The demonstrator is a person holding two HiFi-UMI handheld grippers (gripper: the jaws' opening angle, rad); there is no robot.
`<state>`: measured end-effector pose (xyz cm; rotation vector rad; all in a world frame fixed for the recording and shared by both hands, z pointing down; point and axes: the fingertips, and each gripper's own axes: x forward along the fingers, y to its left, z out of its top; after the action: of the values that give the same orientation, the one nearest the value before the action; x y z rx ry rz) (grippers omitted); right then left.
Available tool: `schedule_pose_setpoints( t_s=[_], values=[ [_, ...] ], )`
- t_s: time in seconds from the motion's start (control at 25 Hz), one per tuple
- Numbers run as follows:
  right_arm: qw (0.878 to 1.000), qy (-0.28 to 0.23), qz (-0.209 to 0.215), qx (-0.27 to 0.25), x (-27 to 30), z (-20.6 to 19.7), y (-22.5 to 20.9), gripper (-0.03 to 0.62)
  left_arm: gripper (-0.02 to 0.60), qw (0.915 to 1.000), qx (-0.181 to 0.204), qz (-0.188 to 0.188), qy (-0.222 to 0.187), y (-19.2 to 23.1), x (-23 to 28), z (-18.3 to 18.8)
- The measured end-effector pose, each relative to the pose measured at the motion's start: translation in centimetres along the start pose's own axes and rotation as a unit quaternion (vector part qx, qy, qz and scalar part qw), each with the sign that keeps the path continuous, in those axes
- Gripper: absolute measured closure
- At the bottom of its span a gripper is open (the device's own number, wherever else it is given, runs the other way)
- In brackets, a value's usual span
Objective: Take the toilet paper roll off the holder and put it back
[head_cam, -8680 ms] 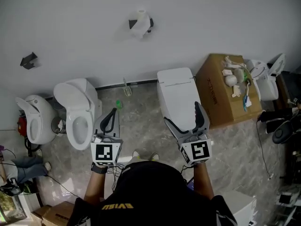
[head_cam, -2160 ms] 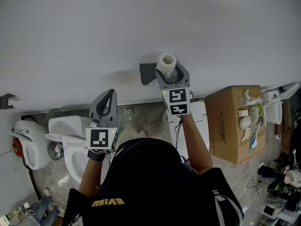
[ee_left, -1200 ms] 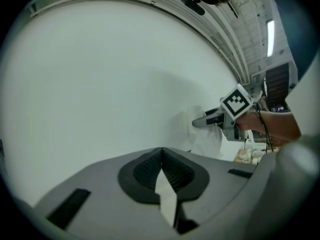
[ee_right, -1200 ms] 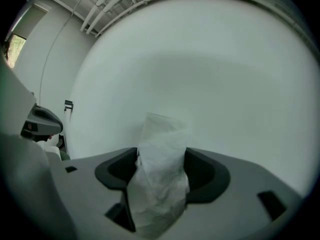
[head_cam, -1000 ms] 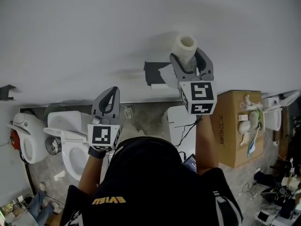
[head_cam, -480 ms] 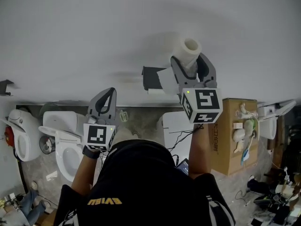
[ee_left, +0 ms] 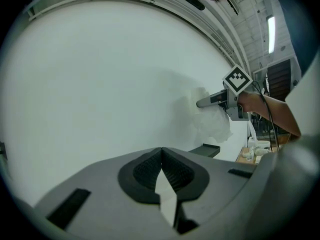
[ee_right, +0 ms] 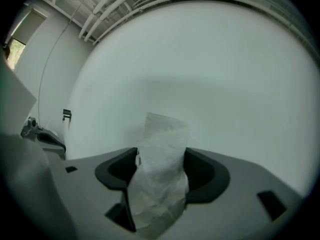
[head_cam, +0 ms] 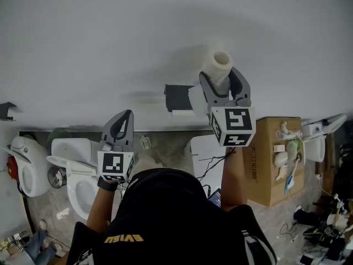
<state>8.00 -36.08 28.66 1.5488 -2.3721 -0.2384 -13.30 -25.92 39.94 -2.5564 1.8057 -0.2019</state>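
Now the right gripper [head_cam: 222,77] is clamped on the toilet paper roll [head_cam: 220,64], a pad pressing on each side. The roll is off the holder [head_cam: 176,97], up and to the right of it, close to the white wall [head_cam: 99,32]. The paper's loose end hangs just beside the holder. Below and left of the holder, the left gripper [head_cam: 124,116] has its jaws pressed together with nothing between them.

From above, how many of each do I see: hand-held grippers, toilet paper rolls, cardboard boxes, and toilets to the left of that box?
2 grippers: left gripper, right gripper
1 toilet paper roll
1 cardboard box
3 toilets left of the box
Total: 7
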Motion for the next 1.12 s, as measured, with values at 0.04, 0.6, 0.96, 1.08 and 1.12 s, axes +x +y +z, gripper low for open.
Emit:
schedule_pose_setpoints(
  t_s=[0.04, 0.6, 0.96, 1.08, 1.12],
  values=[
    [1.0, 0.0, 0.0, -0.001, 0.0, -0.1, 0.0, 0.306, 0.574, 1.0, 0.0, 0.0, 0.001, -0.1, 0.0, -0.1],
    [1.0, -0.004, -0.009, -0.003, 0.1, -0.4, -0.6, 0.305, 0.574, 0.9999, 0.001, 0.004, 0.011, -0.2, -0.3, -1.0],
    [1.0, -0.001, -0.022, -0.002, -0.4, -0.9, -2.1, 0.304, 0.574, 0.9998, 0.007, -0.008, 0.016, -1.0, 0.5, -0.7],
    [1.0, 0.002, -0.028, 0.0, -0.6, -1.3, -2.8, 0.305, 0.574, 0.9997, 0.008, -0.015, 0.015, -1.4, 0.9, -0.5],
    [1.0, 0.003, -0.03, 0.001, -0.7, -1.4, -3.0, 0.304, 0.574, 0.9997, 0.009, -0.017, 0.014, -1.6, 1.0, -0.3]
  ],
)
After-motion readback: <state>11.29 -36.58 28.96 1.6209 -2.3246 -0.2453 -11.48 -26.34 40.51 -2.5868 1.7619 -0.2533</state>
